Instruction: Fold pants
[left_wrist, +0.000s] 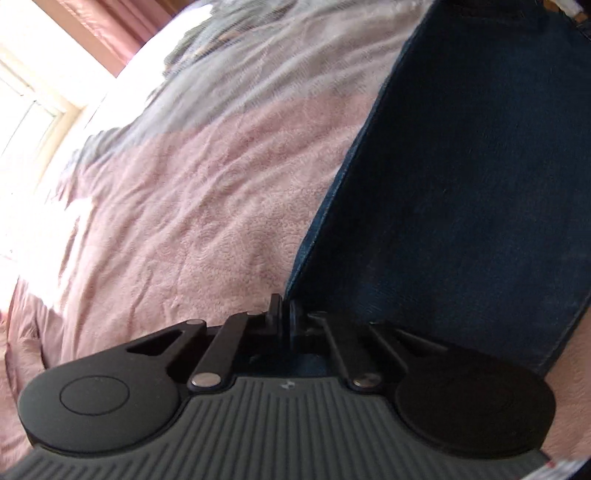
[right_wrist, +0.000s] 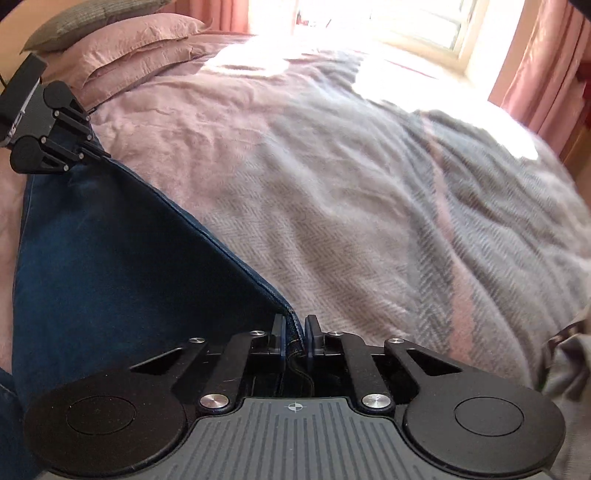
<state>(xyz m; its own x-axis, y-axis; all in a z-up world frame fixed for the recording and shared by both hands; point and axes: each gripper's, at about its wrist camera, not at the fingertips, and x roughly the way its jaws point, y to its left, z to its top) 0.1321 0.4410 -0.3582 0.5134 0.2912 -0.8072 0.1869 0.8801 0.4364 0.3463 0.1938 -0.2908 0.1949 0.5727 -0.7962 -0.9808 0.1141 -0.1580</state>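
Note:
Dark blue denim pants (left_wrist: 461, 192) hang stretched above a bed, filling the right of the left wrist view. My left gripper (left_wrist: 285, 314) is shut on a corner of their edge. In the right wrist view the pants (right_wrist: 110, 258) spread over the lower left, with my right gripper (right_wrist: 294, 334) shut on another corner, the seam pinched between its pads. The left gripper (right_wrist: 105, 156) also shows at the upper left of that view, clamped on the far corner, so the edge runs taut between both grippers.
Below lies a bed with a pink cover (left_wrist: 192, 206) and a grey herringbone blanket (right_wrist: 424, 229). Pink pillows (right_wrist: 136, 40) and a grey cushion (right_wrist: 85, 18) sit at the head. A bright window (right_wrist: 406, 22) and pink curtains (right_wrist: 546, 74) stand behind.

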